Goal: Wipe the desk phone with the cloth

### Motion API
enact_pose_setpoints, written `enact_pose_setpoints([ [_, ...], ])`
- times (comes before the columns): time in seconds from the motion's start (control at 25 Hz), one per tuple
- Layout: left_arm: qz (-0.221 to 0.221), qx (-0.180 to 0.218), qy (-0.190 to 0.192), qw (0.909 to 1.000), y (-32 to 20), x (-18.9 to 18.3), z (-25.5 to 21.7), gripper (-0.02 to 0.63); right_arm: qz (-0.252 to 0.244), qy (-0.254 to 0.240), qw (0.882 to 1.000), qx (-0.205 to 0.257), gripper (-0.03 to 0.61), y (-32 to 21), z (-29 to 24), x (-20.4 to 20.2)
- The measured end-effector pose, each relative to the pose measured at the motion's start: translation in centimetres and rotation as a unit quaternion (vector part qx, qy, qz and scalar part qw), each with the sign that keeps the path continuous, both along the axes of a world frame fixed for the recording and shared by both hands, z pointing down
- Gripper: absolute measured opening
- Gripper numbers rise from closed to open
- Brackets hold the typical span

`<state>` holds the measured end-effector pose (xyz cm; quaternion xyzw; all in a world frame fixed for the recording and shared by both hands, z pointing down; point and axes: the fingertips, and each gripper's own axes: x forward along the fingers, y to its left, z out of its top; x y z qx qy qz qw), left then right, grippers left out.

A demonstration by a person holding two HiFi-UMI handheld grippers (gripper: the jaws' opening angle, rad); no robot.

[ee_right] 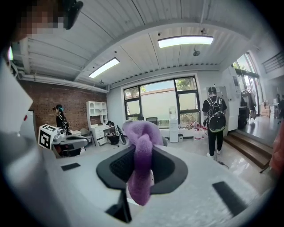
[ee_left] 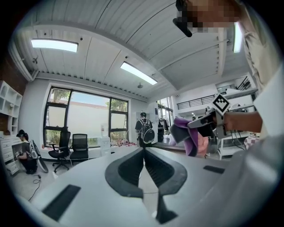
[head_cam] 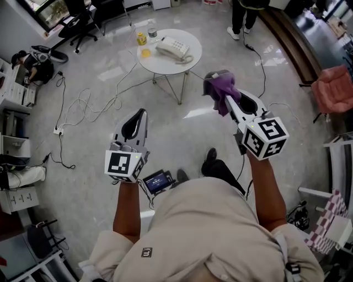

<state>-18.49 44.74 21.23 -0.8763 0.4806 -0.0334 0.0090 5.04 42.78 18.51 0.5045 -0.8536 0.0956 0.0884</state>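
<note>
A white desk phone lies on a small round white table at the top of the head view, some way ahead of both grippers. My right gripper is shut on a purple cloth, which bunches over its jaws and hangs down; in the right gripper view the purple cloth fills the gap between the black pads. My left gripper is shut with nothing in it, held above the floor; its pads meet in the left gripper view, where the cloth shows at the right.
A yellow bottle and a glass jar stand on the table beside the phone. Cables trail across the glossy floor at the left. A person stands beyond the table. A pink chair is at the right.
</note>
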Motion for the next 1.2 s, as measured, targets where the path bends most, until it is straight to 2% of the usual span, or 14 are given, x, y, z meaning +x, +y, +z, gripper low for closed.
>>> enact_pose_setpoints([
  [0.2, -0.018, -0.018, -0.008, 0.9997, -2.5, -0.1, 1.3, 0.014, -0.017, -0.008, 1.000, -0.003, 0.069, -3.8, 0.9, -0.1],
  [0.48, -0.052, -0.034, -0.018, 0.9979, -9.6, 1.2, 2.3, 0.014, -0.042, -0.017, 0.999, -0.015, 0.068, -13.3, 2.4, 1.8],
  [0.76, -0.065, -0.038, -0.012, 0.9971, -11.5, 3.0, 2.6, 0.014, -0.063, -0.015, 0.998, -0.029, 0.067, -16.0, 3.5, 2.6],
  [1.0, -0.091, -0.062, -0.018, 0.9938, -16.4, 5.8, 2.7, 0.014, -0.087, -0.018, 0.995, -0.040, 0.067, -22.0, 4.2, 4.8],
  [1.2, -0.092, -0.055, -0.020, 0.9940, -17.9, 7.4, 2.9, 0.014, -0.096, -0.024, 0.994, -0.043, 0.067, -24.0, 3.9, 6.4],
])
